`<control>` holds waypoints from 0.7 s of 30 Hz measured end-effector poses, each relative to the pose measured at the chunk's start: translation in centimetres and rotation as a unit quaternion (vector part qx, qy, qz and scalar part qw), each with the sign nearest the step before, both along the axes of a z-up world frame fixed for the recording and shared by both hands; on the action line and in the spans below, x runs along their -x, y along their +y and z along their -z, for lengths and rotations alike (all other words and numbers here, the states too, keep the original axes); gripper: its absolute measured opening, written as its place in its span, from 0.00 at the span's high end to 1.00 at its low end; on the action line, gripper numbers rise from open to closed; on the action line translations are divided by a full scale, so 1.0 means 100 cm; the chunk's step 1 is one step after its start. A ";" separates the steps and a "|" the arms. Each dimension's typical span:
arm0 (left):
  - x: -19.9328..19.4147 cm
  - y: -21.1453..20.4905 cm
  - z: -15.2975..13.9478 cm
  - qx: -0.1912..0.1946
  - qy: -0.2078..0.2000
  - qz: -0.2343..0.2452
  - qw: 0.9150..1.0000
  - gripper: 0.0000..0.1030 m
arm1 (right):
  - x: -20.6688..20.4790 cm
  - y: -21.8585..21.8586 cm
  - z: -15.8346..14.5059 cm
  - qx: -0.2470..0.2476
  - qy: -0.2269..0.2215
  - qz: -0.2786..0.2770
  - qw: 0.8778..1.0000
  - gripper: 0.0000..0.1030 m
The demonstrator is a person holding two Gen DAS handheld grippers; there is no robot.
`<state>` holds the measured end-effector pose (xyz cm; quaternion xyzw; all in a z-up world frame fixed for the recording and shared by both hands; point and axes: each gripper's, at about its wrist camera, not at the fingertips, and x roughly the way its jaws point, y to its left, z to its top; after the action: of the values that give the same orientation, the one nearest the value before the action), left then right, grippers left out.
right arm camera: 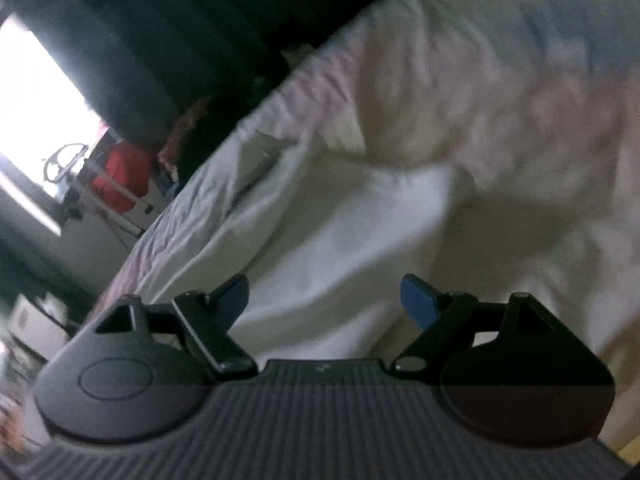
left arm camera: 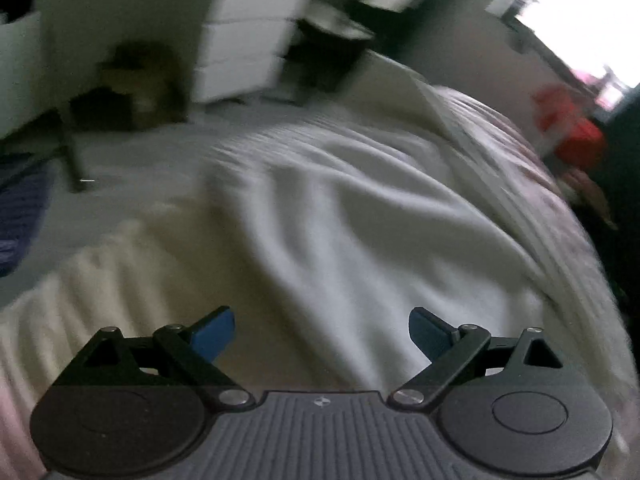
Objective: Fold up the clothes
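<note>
Left wrist view: a bed (left arm camera: 120, 280) carries a rumpled white cloth (left arm camera: 340, 208), its long axis seemingly running away from the left tongs (left arm camera: 322, 334). Both these and the right tongs (right arm camera: 324, 300) hover over it, spread apart, empty. Best pinch an edge, not a mid-cloth wrinkle.

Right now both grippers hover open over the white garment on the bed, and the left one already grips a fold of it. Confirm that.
Not quite. The left gripper grips nothing: the left wrist view shows its jaws spread wide with only the white garment lying beyond the gap. The rest holds: the right gripper is open too, over the same cloth on the bed.
</note>
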<state>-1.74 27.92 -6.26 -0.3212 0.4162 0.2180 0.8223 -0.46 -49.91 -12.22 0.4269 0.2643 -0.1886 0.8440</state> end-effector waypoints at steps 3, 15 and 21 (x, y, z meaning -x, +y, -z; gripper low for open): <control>-0.001 0.023 0.015 0.042 0.001 -0.035 0.998 0.09 | 0.001 -0.006 0.012 -0.044 0.009 0.022 0.999 0.18; 0.011 0.031 0.012 0.125 -0.125 -0.048 0.983 0.11 | -0.035 -0.047 0.065 -0.150 0.034 0.105 0.982 0.16; 0.018 0.030 0.007 0.170 -0.193 -0.054 0.965 0.14 | -0.022 -0.051 0.051 -0.153 -0.089 0.101 0.979 0.19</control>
<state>-3.54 30.95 -6.91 -0.5142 0.2627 0.1218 0.8073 1.74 -55.02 -17.33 0.5907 0.1688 -0.1917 0.7654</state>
